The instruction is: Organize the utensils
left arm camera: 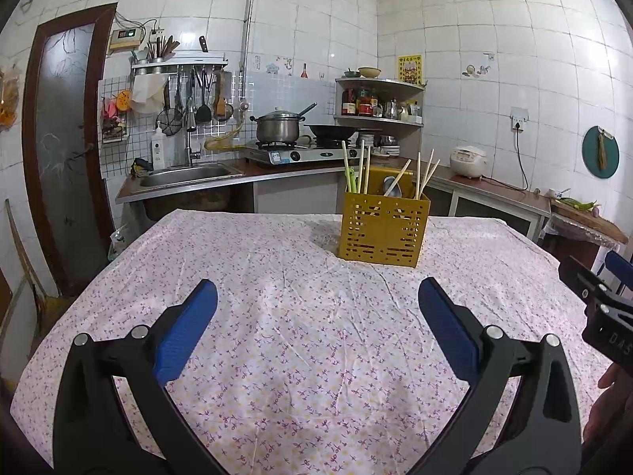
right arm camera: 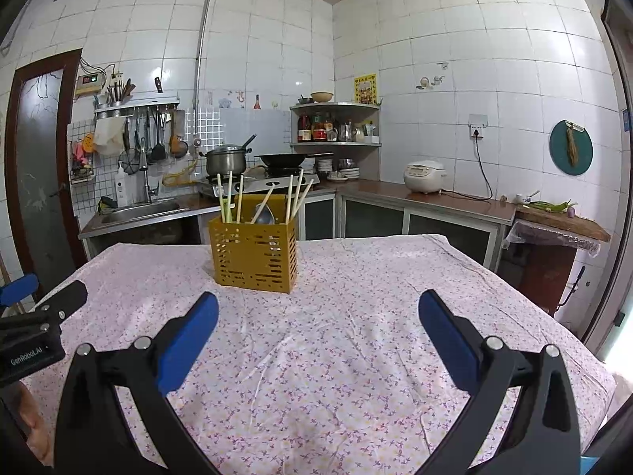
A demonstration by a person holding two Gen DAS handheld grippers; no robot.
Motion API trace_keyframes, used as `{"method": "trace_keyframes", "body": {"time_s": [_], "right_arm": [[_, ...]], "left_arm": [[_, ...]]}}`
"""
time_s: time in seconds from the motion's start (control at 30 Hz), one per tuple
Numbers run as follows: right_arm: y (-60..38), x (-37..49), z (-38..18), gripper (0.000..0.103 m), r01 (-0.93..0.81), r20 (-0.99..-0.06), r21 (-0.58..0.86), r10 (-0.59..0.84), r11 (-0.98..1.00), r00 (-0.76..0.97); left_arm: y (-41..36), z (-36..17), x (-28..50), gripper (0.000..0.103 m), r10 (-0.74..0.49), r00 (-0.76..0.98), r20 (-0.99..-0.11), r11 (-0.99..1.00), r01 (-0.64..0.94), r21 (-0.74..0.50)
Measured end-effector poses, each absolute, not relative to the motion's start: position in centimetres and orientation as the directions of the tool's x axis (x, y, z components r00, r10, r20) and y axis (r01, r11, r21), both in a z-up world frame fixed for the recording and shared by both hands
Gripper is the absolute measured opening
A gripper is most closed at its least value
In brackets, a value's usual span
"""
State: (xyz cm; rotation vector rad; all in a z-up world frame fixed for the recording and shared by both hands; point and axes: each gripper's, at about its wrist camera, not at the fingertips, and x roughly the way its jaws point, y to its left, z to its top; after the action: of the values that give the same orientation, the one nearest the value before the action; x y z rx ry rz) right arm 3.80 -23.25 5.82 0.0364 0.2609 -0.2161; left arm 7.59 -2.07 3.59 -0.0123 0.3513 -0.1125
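Hovering above the floral tablecloth (left arm camera: 277, 261), the left gripper (left arm camera: 317, 301) is seen with its blue pads (left arm camera: 186, 328) spread wide apart, nothing held or touched between them. The right gripper (right arm camera: 318, 310) is likewise held wide open and empty over the cloth. A yellow slotted utensil holder (right arm camera: 253, 255) is set upright on the table, well ahead of both, with chopsticks (right arm camera: 294, 194) and a spoon (right arm camera: 264, 213) standing inside.

Mustard-yellow slotted utensil holder (left arm camera: 383, 230), pale wooden chopsticks (left arm camera: 425, 173), white tablecloth (left arm camera: 300, 316) patterned with small purple flowers, blue pads (left arm camera: 186, 332) on black grippers, white wall tiles (left arm camera: 455, 39).
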Motion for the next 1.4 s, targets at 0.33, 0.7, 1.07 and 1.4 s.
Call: {"method": "trace_keyframes", "body": {"time_s": [0.33,0.7,1.07,1.4], "right_arm": [[-23.5,4.0,5.7,0.099,0.211,-0.259,0.006,-0.202,0.978,0.944],[-23.3,4.1,5.6,0.099,0.199,-0.259,0.004,-0.192,0.98,0.947],[-23.3,4.1,5.5,0.099,0.207,-0.248,0.017,-0.197,0.978,0.949],[-23.6,4.1,5.1,0.099,0.212,-0.251,0.018,-0.201,0.977,0.947]], "left_arm": [[-2.9,3.4,7.5,0.098,-0.104,0.934,-0.342,0.994,0.108,-0.006],[-3.1,3.5,7.2,0.098,-0.084,0.94,-0.332,0.996,0.09,0.003],[-3.8,3.3,7.2,0.098,-0.079,0.943,-0.324,0.994,0.099,0.046],[-4.3,3.2,6.8,0.098,-0.088,0.945,-0.315,0.993,0.11,0.053]]}}
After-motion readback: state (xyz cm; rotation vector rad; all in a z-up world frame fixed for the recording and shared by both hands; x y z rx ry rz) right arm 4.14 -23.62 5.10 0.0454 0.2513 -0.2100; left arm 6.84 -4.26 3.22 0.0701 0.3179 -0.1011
